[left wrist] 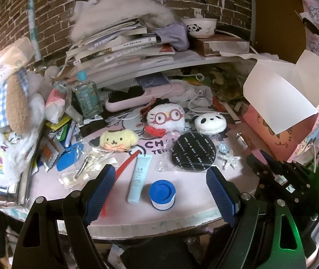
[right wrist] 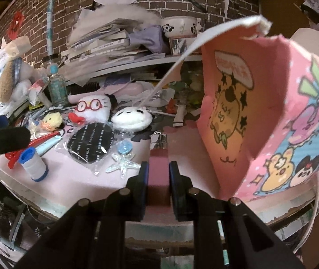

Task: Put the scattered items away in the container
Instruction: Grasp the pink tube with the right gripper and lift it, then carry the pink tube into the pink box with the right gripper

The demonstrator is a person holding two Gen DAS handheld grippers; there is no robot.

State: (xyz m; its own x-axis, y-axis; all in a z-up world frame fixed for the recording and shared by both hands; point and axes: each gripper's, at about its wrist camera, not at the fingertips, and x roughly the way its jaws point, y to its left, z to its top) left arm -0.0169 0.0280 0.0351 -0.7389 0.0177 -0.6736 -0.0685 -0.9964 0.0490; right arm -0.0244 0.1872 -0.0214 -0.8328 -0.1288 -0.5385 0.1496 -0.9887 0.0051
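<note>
A pink block is pinched between the fingers of the right gripper, its long axis running up the frame, with the open pink box at the frame's right. The left gripper is spread wide around the blue-capped roll and the pale blue tube, at lower centre. The block is shown only in the right wrist view; the left shows the box's white flap at upper right

Spool just right of tube
</note>
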